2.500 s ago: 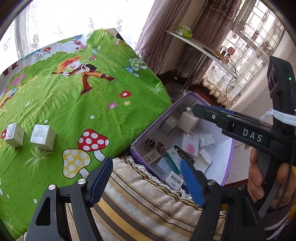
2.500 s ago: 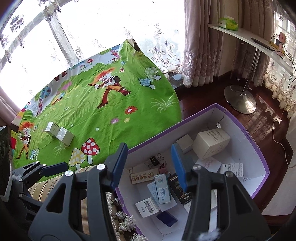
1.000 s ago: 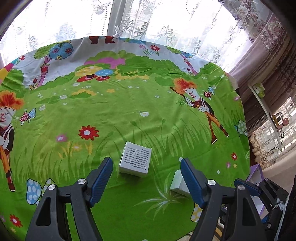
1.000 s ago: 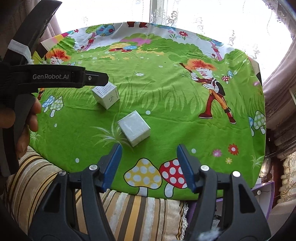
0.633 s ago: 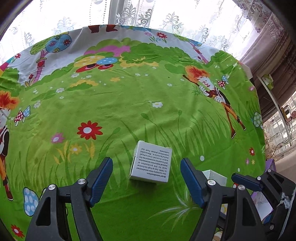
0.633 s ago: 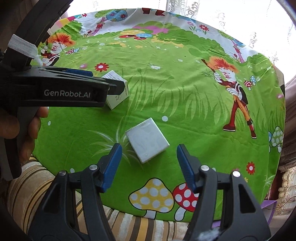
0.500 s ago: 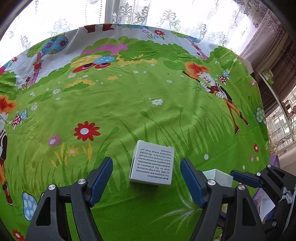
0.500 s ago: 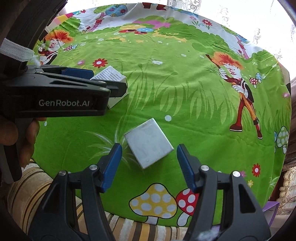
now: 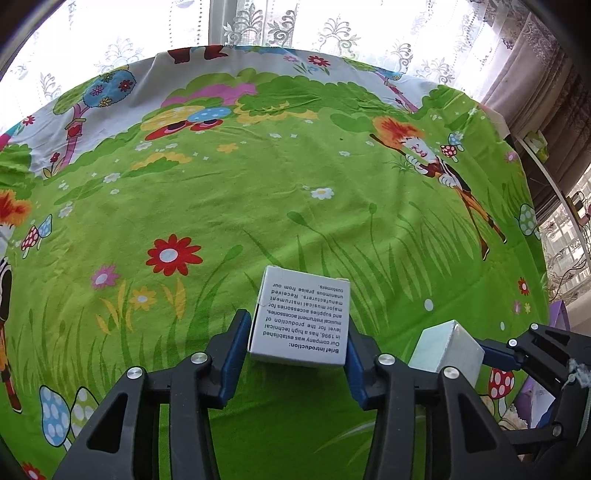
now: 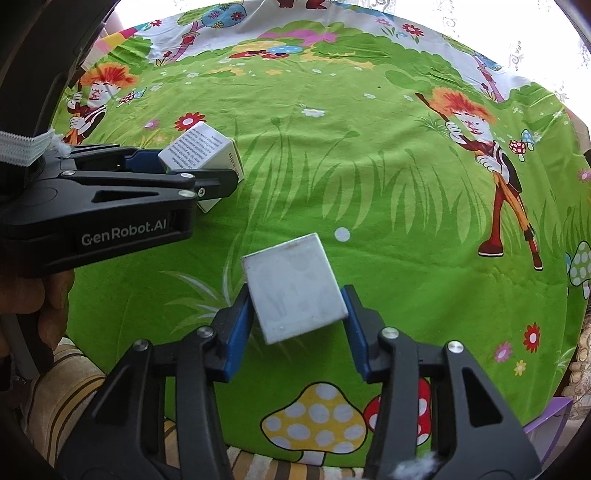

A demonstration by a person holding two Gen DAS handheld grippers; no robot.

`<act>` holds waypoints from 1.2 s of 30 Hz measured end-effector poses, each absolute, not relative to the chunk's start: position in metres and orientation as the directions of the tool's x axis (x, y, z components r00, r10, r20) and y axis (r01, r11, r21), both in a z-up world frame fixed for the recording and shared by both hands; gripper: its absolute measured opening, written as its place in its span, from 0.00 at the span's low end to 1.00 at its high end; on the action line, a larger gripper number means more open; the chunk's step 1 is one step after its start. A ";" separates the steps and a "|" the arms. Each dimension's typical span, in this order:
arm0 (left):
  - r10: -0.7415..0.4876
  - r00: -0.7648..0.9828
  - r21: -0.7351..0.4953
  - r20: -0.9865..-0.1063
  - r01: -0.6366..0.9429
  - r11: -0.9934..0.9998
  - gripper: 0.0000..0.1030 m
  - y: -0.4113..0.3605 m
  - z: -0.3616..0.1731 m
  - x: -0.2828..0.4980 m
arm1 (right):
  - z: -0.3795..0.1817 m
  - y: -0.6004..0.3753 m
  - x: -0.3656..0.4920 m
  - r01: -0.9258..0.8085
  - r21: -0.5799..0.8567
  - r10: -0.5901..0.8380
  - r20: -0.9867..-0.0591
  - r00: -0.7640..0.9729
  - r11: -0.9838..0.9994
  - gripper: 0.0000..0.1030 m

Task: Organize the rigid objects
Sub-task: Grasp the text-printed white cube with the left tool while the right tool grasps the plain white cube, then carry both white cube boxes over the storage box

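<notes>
Closest to me, the right tongs are closing on the plain white box, which sits skewed between the blue pads. The left pad looks to be touching its lower edge, while the right pad meets it near a corner. That is the worry: squeezed across a diagonal, the box could twist or pop out as it comes up off the green cartoon cloth.

Just beyond and to the left, the left tongs are closing too, with the printed box squarely between their pads. Both sides look to be in contact, so this hold seems the safer one. It catches only the near end, though, so the far end might droop on lifting.

The two boxes lie close together, and the tongs' frames nearly meet. If either hand drifts sideways they could knock each other.

The surface is soft and may give under a downward push. Farther back the cloth is bare up to the lace curtain.
</notes>
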State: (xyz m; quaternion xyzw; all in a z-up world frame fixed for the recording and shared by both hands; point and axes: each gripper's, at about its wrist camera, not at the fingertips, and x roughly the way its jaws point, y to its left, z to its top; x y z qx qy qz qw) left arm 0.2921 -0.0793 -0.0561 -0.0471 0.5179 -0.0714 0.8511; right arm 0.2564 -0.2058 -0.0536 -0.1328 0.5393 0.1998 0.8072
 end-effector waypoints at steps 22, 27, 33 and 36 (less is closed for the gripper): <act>-0.183 0.533 -0.164 -0.826 0.083 0.983 0.44 -0.081 -0.019 0.246 | -0.030 -0.239 0.230 -0.300 0.039 0.162 -0.903 0.399 0.953 0.47; -0.186 0.556 -0.164 -0.810 0.091 0.982 0.44 -0.083 -0.004 0.229 | -0.016 -0.245 0.216 -0.280 0.024 0.150 -0.886 0.439 0.960 0.47; -0.192 0.577 -0.165 -0.793 0.100 0.981 0.44 -0.092 0.013 0.210 | -0.002 -0.252 0.195 -0.276 0.038 0.168 -0.868 0.466 0.960 0.47; -0.200 0.595 -0.170 -0.779 0.107 0.980 0.44 -0.095 0.025 0.199 | 0.006 -0.254 0.185 -0.271 0.043 0.173 -0.863 0.475 0.961 0.47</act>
